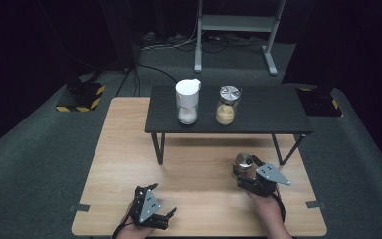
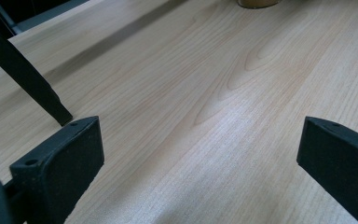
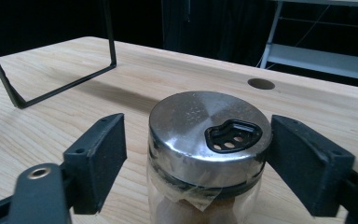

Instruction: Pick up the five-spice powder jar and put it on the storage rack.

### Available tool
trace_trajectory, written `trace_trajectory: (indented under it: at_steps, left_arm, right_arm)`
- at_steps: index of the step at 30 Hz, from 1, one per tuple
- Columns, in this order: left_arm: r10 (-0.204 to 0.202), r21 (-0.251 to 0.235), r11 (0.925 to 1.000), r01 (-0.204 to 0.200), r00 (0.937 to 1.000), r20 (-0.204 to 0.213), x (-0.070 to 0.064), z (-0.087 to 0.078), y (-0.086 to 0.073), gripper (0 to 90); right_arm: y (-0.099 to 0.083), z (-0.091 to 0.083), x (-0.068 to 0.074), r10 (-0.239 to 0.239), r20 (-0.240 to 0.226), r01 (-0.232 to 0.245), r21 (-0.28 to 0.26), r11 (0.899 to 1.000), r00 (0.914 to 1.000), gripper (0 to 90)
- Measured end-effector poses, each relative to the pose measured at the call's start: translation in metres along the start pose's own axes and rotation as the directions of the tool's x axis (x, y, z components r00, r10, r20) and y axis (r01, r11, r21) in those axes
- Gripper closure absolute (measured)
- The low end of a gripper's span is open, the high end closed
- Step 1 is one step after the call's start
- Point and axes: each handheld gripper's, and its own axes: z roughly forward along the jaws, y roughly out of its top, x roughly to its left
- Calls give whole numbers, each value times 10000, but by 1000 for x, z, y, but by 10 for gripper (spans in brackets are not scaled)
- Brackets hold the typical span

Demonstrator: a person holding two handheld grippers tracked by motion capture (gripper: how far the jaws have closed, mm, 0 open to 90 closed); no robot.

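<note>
your right gripper (image 3: 193,154) straddles the steel-lidded glass spice jar (image 3: 208,140) on the pale wooden table (image 1: 194,174) — jaws wide, not yet gripping; close next. left gripper (image 2: 200,154) wide, empty.

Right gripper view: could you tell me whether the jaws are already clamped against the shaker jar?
No, the right gripper stands open around the shaker jar, with a gap beside its left jaw.
</note>
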Motion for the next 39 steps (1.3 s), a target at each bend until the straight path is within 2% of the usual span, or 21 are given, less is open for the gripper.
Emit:
trace_trajectory:
  at_steps: [13,28,39]
  left_arm:
    - [25,15,10000,-25,10000,-3,0,0,0,7]
    - [-33,3,10000,33,10000,3,0,0,0,7]
    - [-79,-7,10000,79,10000,25,1,0,0,7]
  right_arm:
    - [-5,4,-6,351,-56,-351,-35,9994,9994,305]
    - [-5,3,-6,131,-114,-135,-342,9993,9998,341]
    - [-3,3,-4,86,-62,-88,-289,9995,9999,343]
